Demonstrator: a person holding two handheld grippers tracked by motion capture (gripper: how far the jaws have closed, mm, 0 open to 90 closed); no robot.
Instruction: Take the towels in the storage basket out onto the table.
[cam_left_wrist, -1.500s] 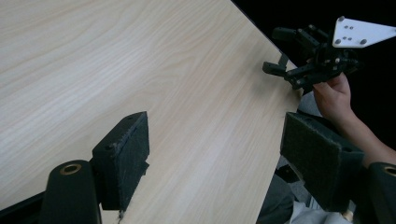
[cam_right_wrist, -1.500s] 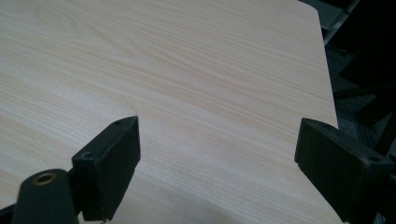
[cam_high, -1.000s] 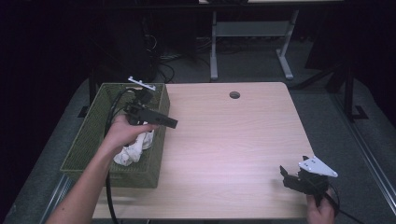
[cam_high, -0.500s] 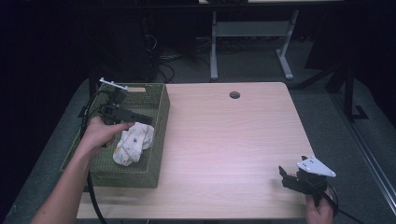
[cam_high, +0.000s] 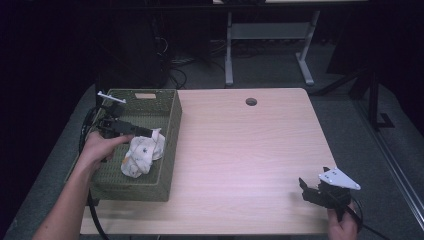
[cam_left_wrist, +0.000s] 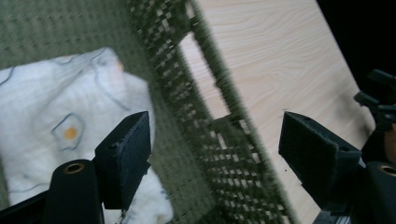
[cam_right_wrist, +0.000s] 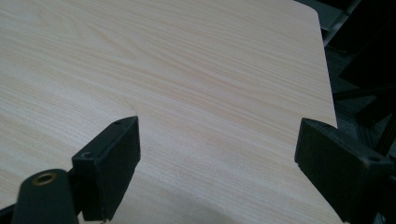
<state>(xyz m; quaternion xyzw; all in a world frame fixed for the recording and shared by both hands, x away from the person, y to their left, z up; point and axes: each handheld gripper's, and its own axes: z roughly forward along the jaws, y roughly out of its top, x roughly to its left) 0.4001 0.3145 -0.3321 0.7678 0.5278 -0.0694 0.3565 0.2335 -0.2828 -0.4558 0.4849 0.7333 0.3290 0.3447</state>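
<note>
Left gripper (cam_high: 142, 132): jaws stand wide apart and hold nothing. In the left gripper view one jaw hangs over the white cloth (cam_left_wrist: 56, 135), the other out past the basket wall over the table. In the high view the gripper sits over the left-hand side of the green basket (cam_high: 167, 150), its tips just beside the cloth (cam_high: 142, 152) but not gripping it.

Change noted: a second ago the left hand (cam_high: 100, 147) was down over the cloth, near the basket's right wall. Half a second ago it was drawing toward the far left of the basket. Now it is lower along the left rim, with the cloth lying free and in full sight. The cloth rests crumpled on the basket floor, toward the near right part, against the right wall.

Judgement: the cloth looks released into the basket, so the placing step appears complete and the left hand appears to be clearing away.

Right gripper (cam_high: 312, 192): jaws wide apart, empty, over bare wood at the near right corner of the table (cam_high: 250, 150). Its position matches both earlier pictures; it takes no part in the work at present.

Basket stands at the left edge of the table, upright, nothing else seen inside.
</note>
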